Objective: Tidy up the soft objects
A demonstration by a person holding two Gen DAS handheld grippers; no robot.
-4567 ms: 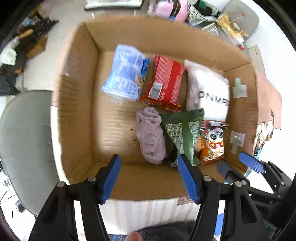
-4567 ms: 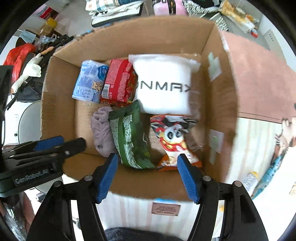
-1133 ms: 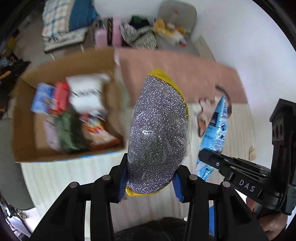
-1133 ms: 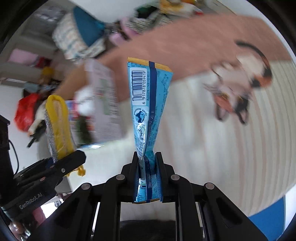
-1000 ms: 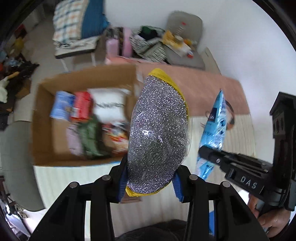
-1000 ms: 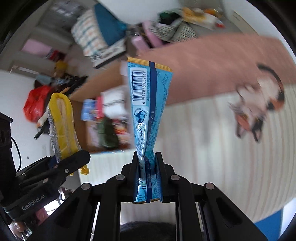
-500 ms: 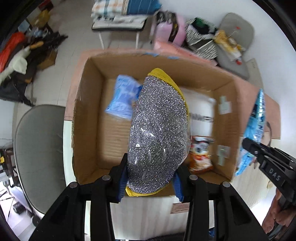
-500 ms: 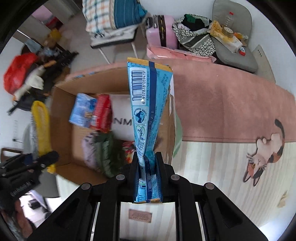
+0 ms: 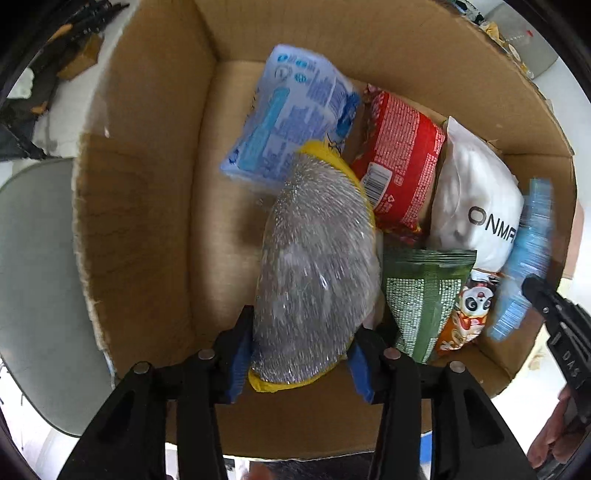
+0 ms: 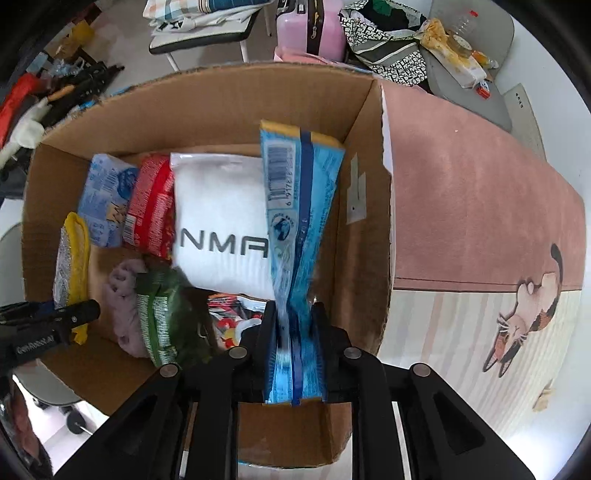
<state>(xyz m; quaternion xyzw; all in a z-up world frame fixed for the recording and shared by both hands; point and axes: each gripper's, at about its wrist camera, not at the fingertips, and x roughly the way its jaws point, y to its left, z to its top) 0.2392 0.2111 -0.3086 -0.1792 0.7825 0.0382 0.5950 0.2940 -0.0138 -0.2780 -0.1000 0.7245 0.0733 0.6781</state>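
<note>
My left gripper [image 9: 301, 350] is shut on a silver glittery pouch with a yellow edge [image 9: 314, 266] and holds it low inside the open cardboard box [image 9: 140, 229], over its bare left floor. The pouch also shows in the right wrist view [image 10: 72, 254]. My right gripper [image 10: 293, 332] is shut on a blue snack packet [image 10: 295, 221] and holds it upright over the box's right side [image 10: 365, 236]. In the box lie a light blue pack [image 9: 288, 122], a red packet [image 9: 399, 162], a white bag [image 9: 476, 206], a green packet [image 9: 424, 295], a panda snack bag [image 9: 469, 314] and a lilac cloth [image 10: 123, 306].
A pink mat with a cat picture [image 10: 480, 206] lies right of the box. A grey chair seat [image 9: 33, 280] is left of it. A pink case [image 10: 310, 29], folded clothes [image 10: 199, 14] and clutter stand behind the box.
Both grippers have moved from the mat over to the box and lowered into it, each still gripping its packet. The view of the box is now much closer.
</note>
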